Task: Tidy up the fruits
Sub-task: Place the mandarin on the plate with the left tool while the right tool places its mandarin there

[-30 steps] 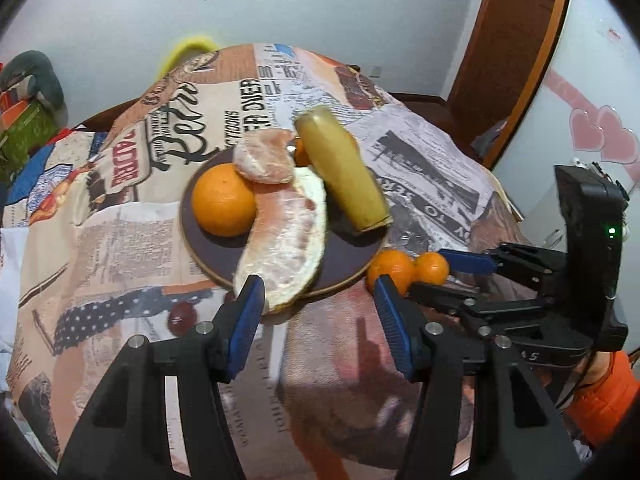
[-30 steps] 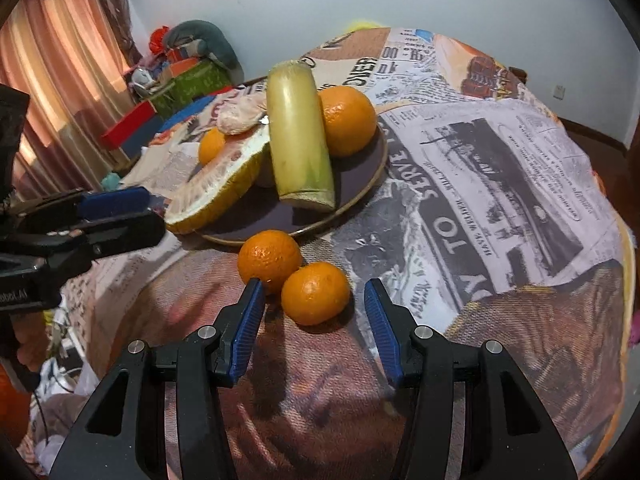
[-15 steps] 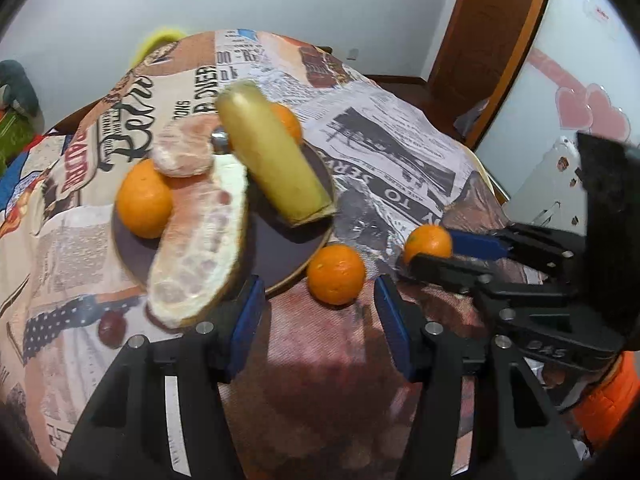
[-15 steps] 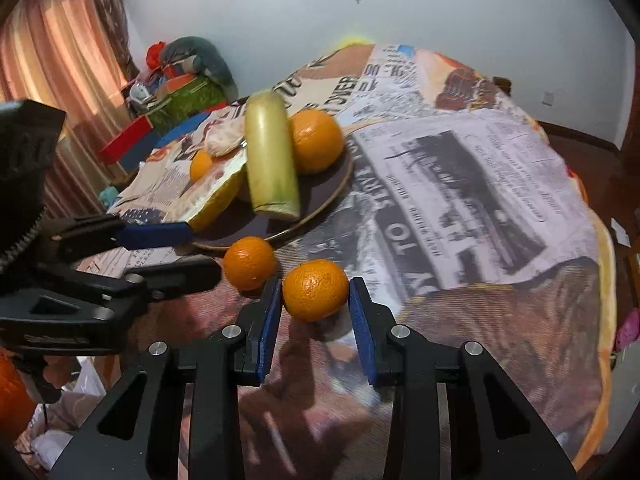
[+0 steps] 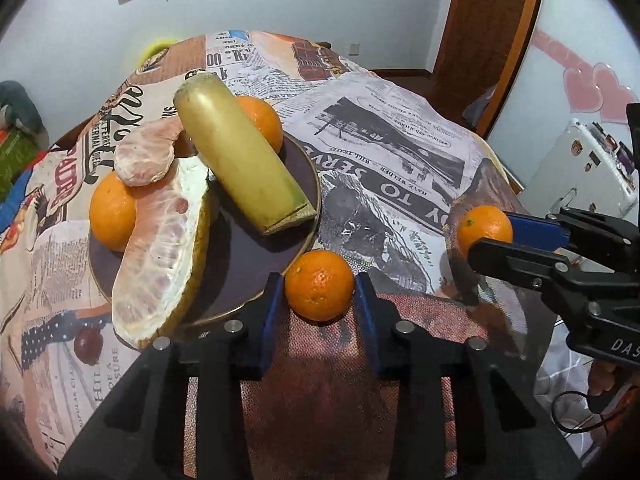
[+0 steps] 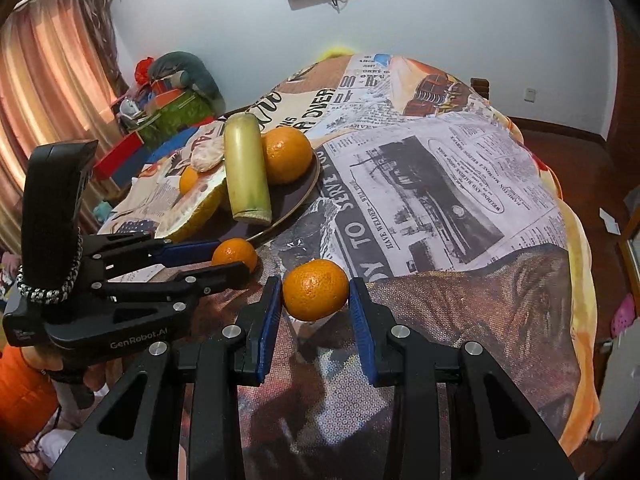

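A dark round plate (image 5: 248, 256) holds two oranges (image 5: 110, 216), pomelo pieces (image 5: 160, 256) and a thick yellow-green stalk (image 5: 240, 164). My left gripper (image 5: 318, 292) is shut on a mandarin (image 5: 318, 285) just in front of the plate's rim. My right gripper (image 6: 314, 300) is shut on a second mandarin (image 6: 315, 290), held clear of the cloth to the right of the plate. The right gripper also shows in the left wrist view (image 5: 492, 236), and the left gripper in the right wrist view (image 6: 232, 258).
A newspaper-print cloth (image 5: 400, 152) covers the round table. A dark grape (image 5: 86, 346) lies on the cloth left of the plate. Boxes and bags (image 6: 168, 100) are stacked beyond the table at the left, by a curtain. A wooden door (image 5: 488, 32) stands at the right.
Both grippers have closed on the two mandarins that lay side by side. The right one has carried its mandarin away to the right. The left has moved up to the other.
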Demonstrator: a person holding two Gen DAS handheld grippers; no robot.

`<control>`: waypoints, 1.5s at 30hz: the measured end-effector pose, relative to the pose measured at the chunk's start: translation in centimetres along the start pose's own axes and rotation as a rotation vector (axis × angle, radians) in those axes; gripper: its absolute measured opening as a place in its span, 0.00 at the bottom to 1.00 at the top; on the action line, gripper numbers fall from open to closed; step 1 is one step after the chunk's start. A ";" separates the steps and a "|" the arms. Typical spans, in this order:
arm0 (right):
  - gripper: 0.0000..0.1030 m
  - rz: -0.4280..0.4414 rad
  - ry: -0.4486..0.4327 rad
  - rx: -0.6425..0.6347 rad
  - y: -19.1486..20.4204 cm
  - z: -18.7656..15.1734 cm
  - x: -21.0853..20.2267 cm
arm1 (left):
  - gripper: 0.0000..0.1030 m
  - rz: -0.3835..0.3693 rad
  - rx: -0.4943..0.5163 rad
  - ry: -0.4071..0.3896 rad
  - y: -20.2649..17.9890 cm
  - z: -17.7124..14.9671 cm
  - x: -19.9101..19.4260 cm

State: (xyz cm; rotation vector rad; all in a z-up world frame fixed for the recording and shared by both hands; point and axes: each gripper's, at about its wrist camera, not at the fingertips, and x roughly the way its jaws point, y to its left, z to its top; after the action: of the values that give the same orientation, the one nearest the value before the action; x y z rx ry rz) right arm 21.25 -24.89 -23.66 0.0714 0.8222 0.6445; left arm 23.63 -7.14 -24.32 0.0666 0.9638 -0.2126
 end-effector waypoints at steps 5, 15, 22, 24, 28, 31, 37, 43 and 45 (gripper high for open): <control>0.30 0.001 -0.009 -0.006 0.3 0.3 -0.2 | 0.33 -0.035 -0.024 -0.029 0.6 0.0 -1.7; 0.30 0.018 -0.052 -0.034 1.9 2.5 -0.1 | 0.33 -0.003 -0.113 -0.174 4.9 0.8 -7.2; 0.30 0.015 -0.081 -0.066 2.8 4.5 0.7 | 0.34 0.077 -0.168 -0.226 9.1 0.9 -9.1; 0.30 0.012 -0.089 -0.076 3.0 5.1 1.2 | 0.34 0.095 -0.192 -0.226 10.7 0.9 -9.2; 0.30 -0.001 -0.100 -0.094 3.2 6.2 2.0 | 0.34 0.118 -0.211 -0.219 12.5 0.8 -9.0; 0.30 -0.007 -0.100 -0.101 3.1 7.0 2.8 | 0.34 0.118 -0.219 -0.213 13.3 0.6 -8.5; 0.30 -0.007 -0.087 -0.099 2.9 8.2 4.7 | 0.34 0.078 -0.232 -0.155 13.8 -0.1 -6.2; 0.30 -0.001 -0.045 -0.089 2.8 8.3 6.9 | 0.34 0.045 -0.235 -0.119 13.6 -0.5 -4.4; 0.30 0.000 -0.024 -0.084 2.7 8.1 7.7 | 0.34 0.038 -0.238 -0.113 13.7 -0.4 -4.1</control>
State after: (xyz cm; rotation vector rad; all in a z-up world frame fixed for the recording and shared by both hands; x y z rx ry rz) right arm 29.43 -16.90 -22.38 0.0030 0.7715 0.6764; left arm 23.92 6.89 -21.71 -0.1436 0.8682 -0.0647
